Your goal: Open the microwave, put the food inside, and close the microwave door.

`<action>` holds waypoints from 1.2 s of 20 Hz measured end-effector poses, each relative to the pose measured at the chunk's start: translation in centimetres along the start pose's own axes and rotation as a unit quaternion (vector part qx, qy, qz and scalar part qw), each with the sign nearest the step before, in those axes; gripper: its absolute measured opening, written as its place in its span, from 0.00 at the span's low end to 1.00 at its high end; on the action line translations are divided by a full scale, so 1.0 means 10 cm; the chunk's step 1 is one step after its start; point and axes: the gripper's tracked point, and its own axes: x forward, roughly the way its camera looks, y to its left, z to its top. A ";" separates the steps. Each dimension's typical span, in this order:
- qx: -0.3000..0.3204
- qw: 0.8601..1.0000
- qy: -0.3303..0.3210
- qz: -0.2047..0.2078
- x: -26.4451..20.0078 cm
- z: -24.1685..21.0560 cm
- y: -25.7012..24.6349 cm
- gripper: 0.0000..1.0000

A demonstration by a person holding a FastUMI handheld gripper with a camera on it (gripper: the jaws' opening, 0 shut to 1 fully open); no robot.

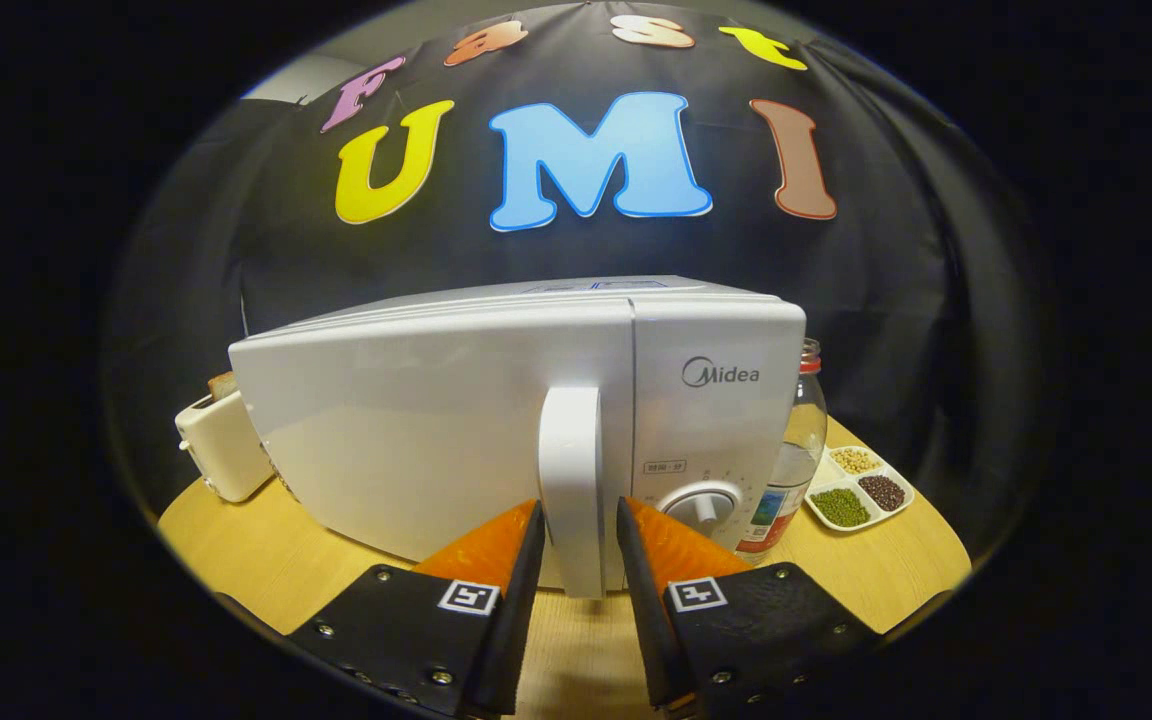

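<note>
- Microwave standing on round wooden table, front turned toward gripper, just ahead of the fingers. White casing, plain white door across most of the front, narrower control panel beside it with round dial low down.
- Door handle: tall white vertical bar at seam between door and panel, lower part reaching down between the two fingers.
- Gripper spread around lower handle, one finger each side. Small gaps visible between pads and bar on both sides; judged not yet pinching, though contact hard to rule out at this angle.
- Door appears closed or very nearly so: face flush with panel, no cavity visible.
- Progress, as judged: very start. Opening step in hand; grip on handle not yet made. Left to do: close on handle, swing door open, fetch food, place inside, shut door.
- Food for loading not identifiable with certainty. Divided dish beyond microwave's panel side holds beans or grains in three compartments, pale, dark and green; possible candidate.
- Clear jar with red lid standing just beside control panel, between microwave and dish.
- Toaster, cream-coloured, at microwave's other side, a brown slice poking from top.
</note>
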 end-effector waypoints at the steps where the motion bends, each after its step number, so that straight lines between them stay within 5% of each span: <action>1: -0.004 1.000 0.000 -0.004 0.05 -0.01 -0.01 0.47; 2: -0.013 1.000 -0.002 -0.009 0.00 0.01 -0.01 0.26; 5: -0.022 1.000 -0.003 -0.018 -0.01 0.01 -0.01 0.26; 6: -0.021 1.000 -0.001 -0.019 0.10 -0.02 -0.01 0.15; 24: -0.029 0.999 0.024 -0.006 -0.85 -0.31 0.39 0.08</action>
